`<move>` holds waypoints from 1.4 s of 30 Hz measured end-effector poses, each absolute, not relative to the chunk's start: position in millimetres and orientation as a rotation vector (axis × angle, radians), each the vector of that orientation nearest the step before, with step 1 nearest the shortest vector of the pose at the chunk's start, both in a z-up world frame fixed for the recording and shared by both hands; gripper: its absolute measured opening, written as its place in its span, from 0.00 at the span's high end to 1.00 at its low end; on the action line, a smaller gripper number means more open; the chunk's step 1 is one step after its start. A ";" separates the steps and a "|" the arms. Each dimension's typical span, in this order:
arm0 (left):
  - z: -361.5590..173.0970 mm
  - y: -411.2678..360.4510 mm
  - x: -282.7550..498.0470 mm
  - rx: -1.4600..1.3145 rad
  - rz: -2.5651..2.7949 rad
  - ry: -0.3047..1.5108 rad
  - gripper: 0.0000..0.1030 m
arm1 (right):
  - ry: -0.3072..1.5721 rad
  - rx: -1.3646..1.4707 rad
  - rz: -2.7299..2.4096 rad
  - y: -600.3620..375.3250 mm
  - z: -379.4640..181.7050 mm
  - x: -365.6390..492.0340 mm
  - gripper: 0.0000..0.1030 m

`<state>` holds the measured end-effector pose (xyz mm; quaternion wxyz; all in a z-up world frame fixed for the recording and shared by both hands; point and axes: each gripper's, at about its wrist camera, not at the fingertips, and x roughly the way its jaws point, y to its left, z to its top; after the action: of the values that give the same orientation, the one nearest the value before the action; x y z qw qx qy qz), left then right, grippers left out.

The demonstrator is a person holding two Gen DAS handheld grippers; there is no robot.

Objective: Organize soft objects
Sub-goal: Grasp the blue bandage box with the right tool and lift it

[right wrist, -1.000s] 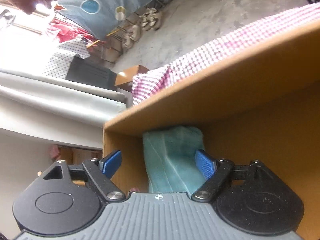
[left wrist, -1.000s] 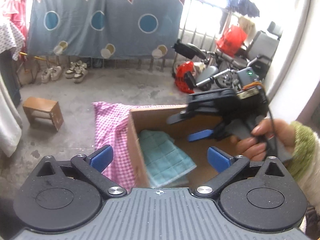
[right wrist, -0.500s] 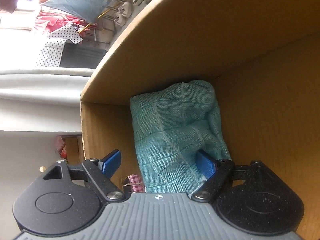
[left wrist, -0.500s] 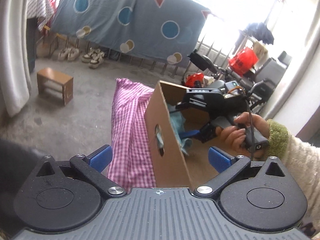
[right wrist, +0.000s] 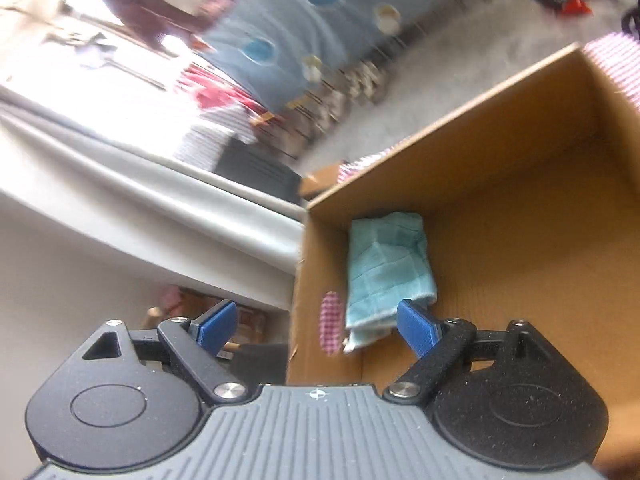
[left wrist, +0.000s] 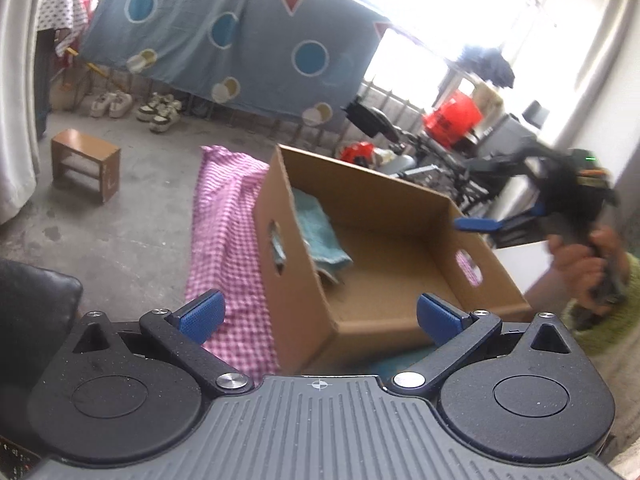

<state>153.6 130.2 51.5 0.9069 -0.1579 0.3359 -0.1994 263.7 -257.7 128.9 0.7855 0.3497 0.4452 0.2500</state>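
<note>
A folded teal towel (left wrist: 320, 232) lies inside an open cardboard box (left wrist: 360, 184), against its left wall. The box stands on a pink checked cloth (left wrist: 228, 220). My left gripper (left wrist: 320, 312) is open and empty, low in front of the box's near corner. My right gripper (left wrist: 504, 218), held by a hand in a green sleeve, hovers above the box's right rim. From the right wrist, the right gripper (right wrist: 318, 320) looks down at the towel (right wrist: 388, 268) in the box (right wrist: 520, 200); its jaws are opening with nothing between them.
A small wooden stool (left wrist: 86, 164) stands on the concrete floor to the left. Shoes (left wrist: 156, 110) line up under a hanging blue sheet (left wrist: 240, 36). Wheeled clutter and red bags (left wrist: 452, 116) sit behind the box. A black cushion (left wrist: 32, 304) is at near left.
My right gripper has risen out of the box and away from the towel, which stays lying inside. My left gripper has shifted left and now faces the box's corner.
</note>
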 end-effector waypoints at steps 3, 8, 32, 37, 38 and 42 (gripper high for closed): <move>49.6 121.1 146.0 -0.291 -0.442 0.704 0.01 | 0.915 0.728 0.556 -270.3 137.5 223.1 0.14; 43.4 101.4 130.9 -0.224 -0.504 0.740 0.01 | 0.902 0.692 0.573 -269.9 122.4 163.1 0.16; -9.3 -5.3 100.8 0.183 -0.558 0.826 0.34 | 0.959 0.424 0.409 -209.2 39.5 134.7 0.48; -8.5 -7.4 101.7 0.188 -0.552 0.815 0.34 | 0.962 0.445 0.418 -209.1 41.1 133.9 0.47; -7.7 -6.5 101.5 0.186 -0.549 0.818 0.34 | 0.962 0.442 0.423 -208.5 40.3 134.2 0.48; -7.7 -2.5 103.2 0.172 -0.540 0.823 0.34 | 0.959 0.450 0.424 -206.7 36.8 134.7 0.47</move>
<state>103.2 -2.5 -7.7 0.8778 0.0827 0.3945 -0.2589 134.7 -206.7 36.8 0.8417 0.2130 0.4538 0.2007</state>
